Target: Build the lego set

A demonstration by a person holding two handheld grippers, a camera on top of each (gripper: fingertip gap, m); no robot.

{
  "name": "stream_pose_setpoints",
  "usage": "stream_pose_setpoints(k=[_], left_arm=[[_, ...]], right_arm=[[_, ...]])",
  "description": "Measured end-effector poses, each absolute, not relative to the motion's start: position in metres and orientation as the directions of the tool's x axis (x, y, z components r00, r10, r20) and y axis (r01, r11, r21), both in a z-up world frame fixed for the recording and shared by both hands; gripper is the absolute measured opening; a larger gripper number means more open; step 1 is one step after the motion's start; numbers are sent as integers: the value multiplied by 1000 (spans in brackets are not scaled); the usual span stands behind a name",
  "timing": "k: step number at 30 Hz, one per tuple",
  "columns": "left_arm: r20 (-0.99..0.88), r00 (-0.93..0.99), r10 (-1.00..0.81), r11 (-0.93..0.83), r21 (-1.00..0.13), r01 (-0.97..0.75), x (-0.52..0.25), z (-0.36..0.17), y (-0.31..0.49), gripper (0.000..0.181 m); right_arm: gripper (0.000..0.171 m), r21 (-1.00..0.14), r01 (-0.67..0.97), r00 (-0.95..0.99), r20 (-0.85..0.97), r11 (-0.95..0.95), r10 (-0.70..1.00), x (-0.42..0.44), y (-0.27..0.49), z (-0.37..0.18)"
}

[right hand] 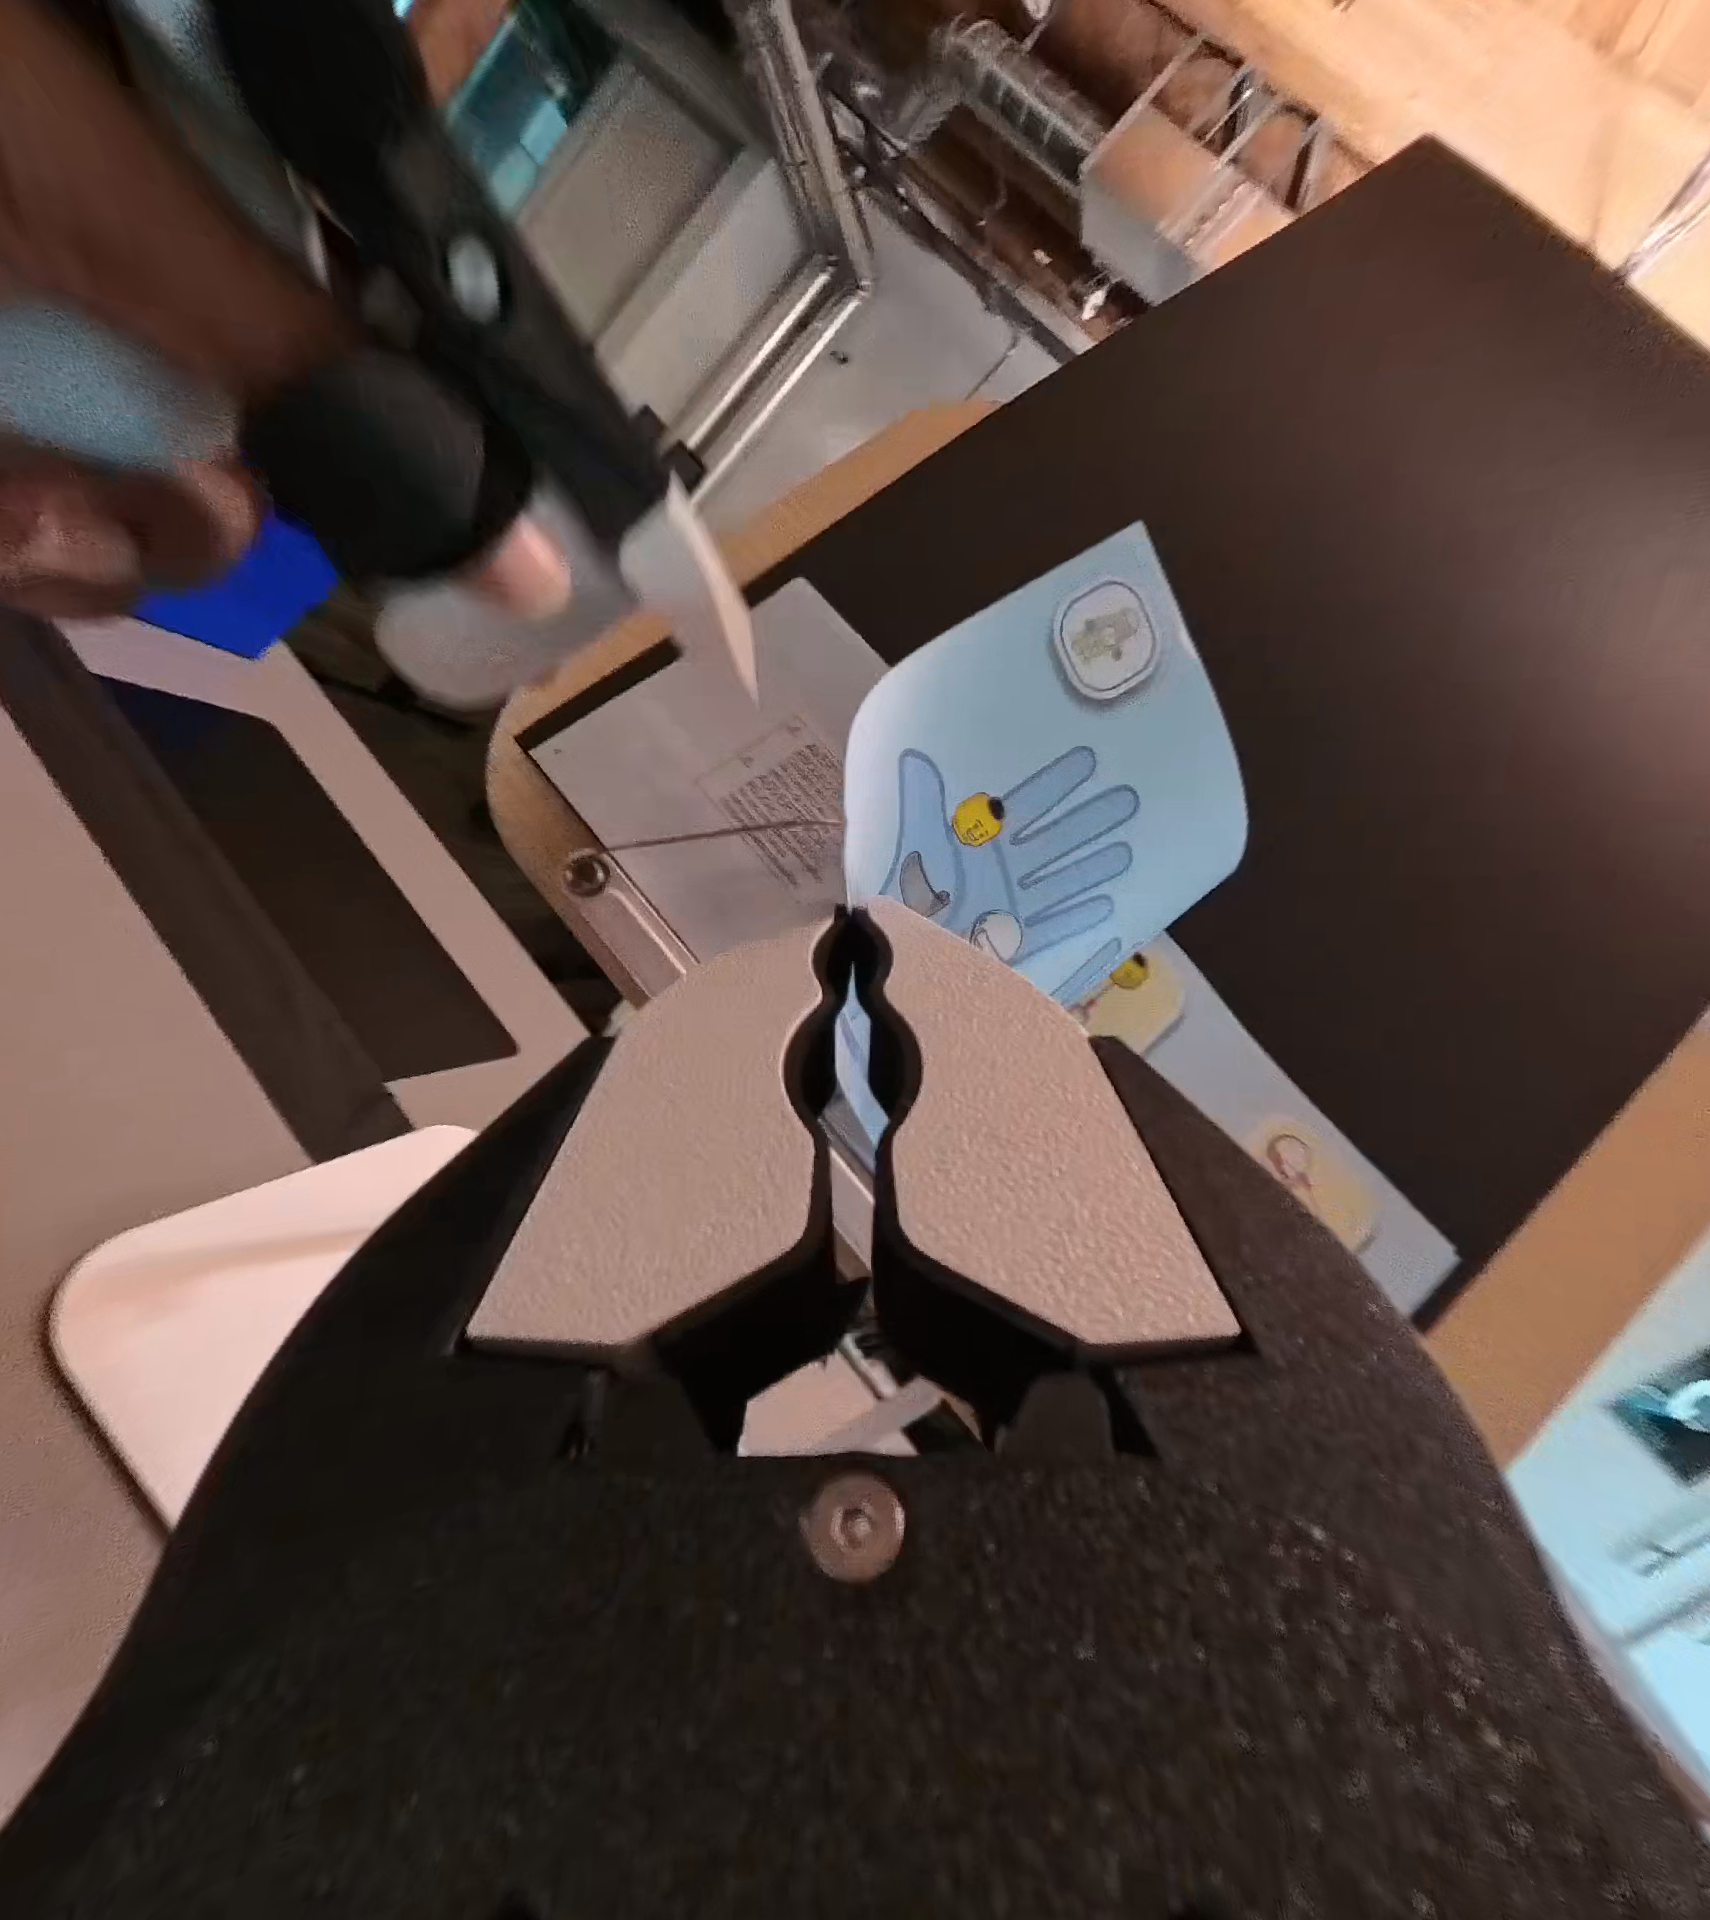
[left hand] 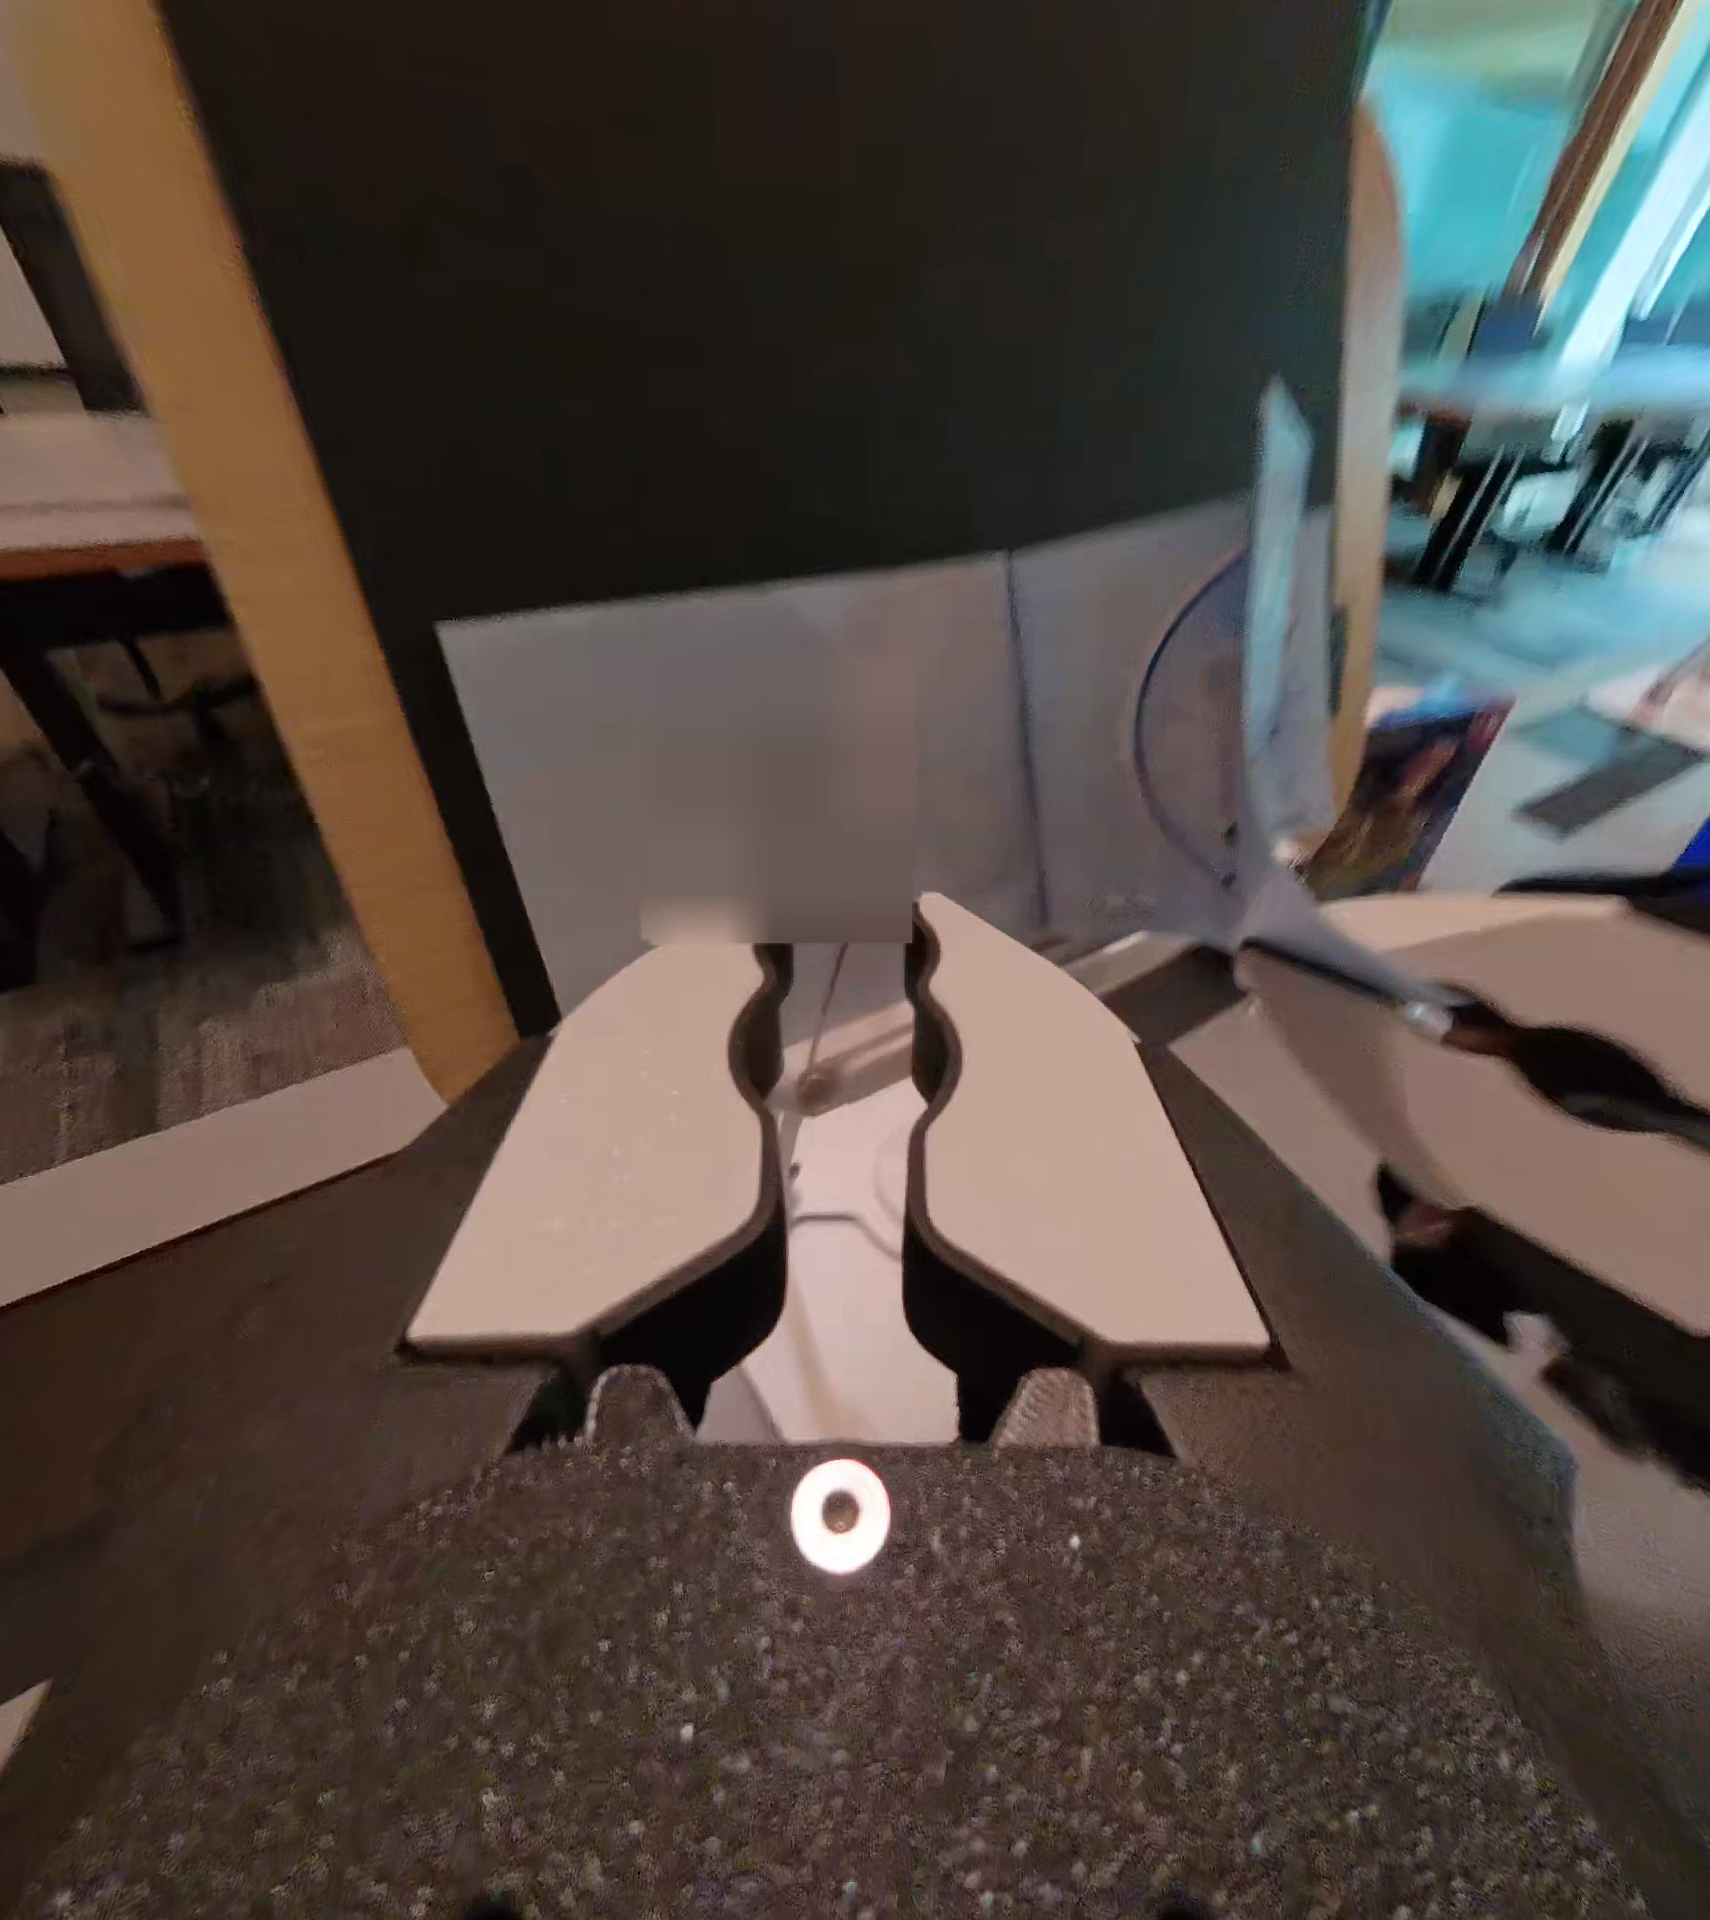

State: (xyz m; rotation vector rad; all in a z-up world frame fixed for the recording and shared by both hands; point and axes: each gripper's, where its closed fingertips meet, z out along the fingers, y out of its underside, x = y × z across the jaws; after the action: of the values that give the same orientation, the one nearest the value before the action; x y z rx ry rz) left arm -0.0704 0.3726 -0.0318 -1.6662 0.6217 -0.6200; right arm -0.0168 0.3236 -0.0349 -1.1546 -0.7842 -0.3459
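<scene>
The dark board (right hand: 1350,623) standing at the far side is the largest thing I see, and the pale counter (right hand: 51,935) lies under it. On the counter, against the board, stands the instruction booklet (right hand: 1038,790) of the lego set, open on a light blue page with a drawing of a hand and small yellow pieces. In the left wrist view the same booklet (left hand: 1277,675) is far right, seen from its edge and blurred.

My right gripper (right hand: 856,920) has its jaws closed on the near edge of one blue page; the sheet goes between the tips and curls up behind them. My left gripper (left hand: 840,935) has its jaws a small way apart and they hold nothing; through the gap I see only the counter and a thin wire (left hand: 825,1018). In the right wrist view the left gripper (right hand: 685,582) is at the far left, blurred, above the booklet.

I see no loose bricks in these pictures, so I cannot tell where the pieces lie.

I judge the step is turning a page of the instructions, so the building has hardly begun. The next move calls for carrying the page over in an arc without tearing, then releasing it flat.
</scene>
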Motion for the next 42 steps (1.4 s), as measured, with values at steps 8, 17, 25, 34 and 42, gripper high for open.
stream_pose_setpoints(k=[8, 17, 25, 34, 42], left_arm=[[-365, 701, -612, 2, -888, -460, -52, -64, 408, 18], [-255, 773, -581, -30, -942, -334, -64, -62, 406, 4], [151, 806, -573, -183, -982, 54, -86, -69, 407, 6], [493, 677, -546, -348, -869, 353, -98, -85, 401, 8], [514, 653, -557, -358, -858, 370, -97, -85, 402, 8]], right_arm=[[0, -830, 487, 753, 557, 271, 352, -33, 325, -36], [0, -906, 397, 796, 418, 145, 438, -34, 331, -36], [0, -896, 440, 769, 410, 59, 491, -60, 351, -61], [8, -879, 477, 754, 412, 7, 512, -89, 374, -78], [42, -944, 330, 688, 235, -8, 686, -98, 351, -64]])
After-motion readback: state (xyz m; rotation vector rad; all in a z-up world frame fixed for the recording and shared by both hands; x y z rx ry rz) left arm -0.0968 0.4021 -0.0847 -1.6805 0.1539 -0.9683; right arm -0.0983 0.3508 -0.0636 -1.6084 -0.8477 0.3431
